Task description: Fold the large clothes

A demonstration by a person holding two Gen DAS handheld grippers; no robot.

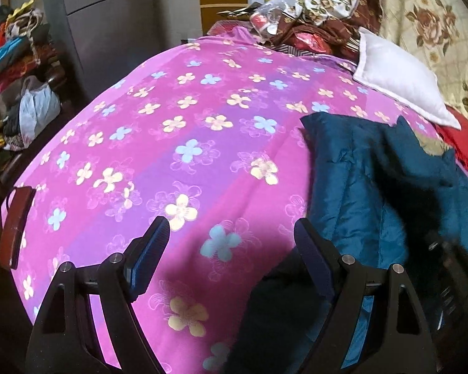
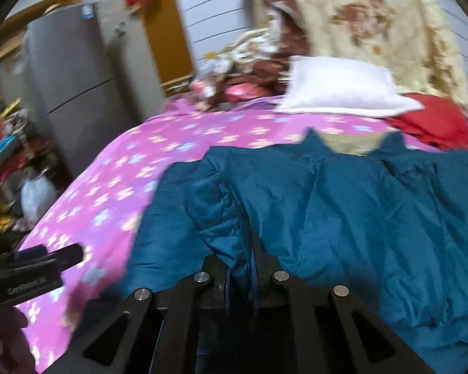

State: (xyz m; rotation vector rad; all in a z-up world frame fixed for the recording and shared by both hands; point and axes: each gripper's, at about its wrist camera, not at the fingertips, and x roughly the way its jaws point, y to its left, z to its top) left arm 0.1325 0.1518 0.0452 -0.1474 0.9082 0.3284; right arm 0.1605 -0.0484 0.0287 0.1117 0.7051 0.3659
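Right tongs [image 2: 238, 249] clenched on teal jacket [image 2: 343, 205] fold; collar points away; left tongs [image 1: 231, 240] released.

Teal-blue quilted jacket [image 2: 343, 205] w/ a beige lining at the collar. Bedsheet [image 1: 159, 155] is pink & purple in broad stripes, printed w/ cream & pale-blue flowers. Plain white pillow [image 1: 402, 84]; red cloth [image 2: 433, 121] beside it. Cream blanket [image 1: 430, 25] w/ brown roses. Grey fridge [image 2: 71, 93]. Both grippers black; left gripper [image 1: 231, 243] has blue pads.
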